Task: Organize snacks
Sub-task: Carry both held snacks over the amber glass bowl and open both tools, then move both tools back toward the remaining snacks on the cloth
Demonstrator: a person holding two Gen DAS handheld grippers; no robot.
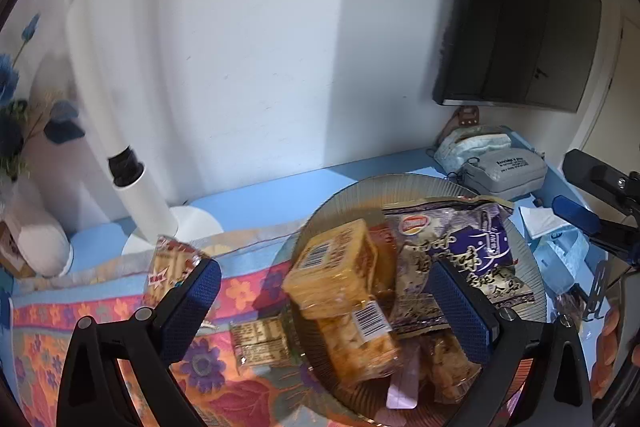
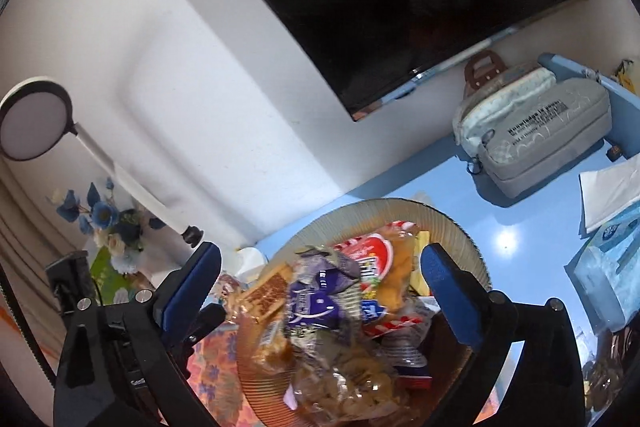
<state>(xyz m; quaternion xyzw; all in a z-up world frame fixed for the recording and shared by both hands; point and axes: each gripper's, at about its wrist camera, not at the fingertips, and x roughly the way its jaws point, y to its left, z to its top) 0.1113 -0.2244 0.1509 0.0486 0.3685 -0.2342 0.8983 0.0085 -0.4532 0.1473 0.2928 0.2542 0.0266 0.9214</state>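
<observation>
Judging by the heaped ribbed plate (image 1: 532,291) near the bench's back edge, most snacks (image 1: 344,279) are gathered, while two packets (image 1: 260,343) on the floral cloth (image 1: 60,319) remain, and both left gripper (image 1: 324,303) and right gripper (image 2: 320,287) hover with fingers spread, holding nothing.
</observation>
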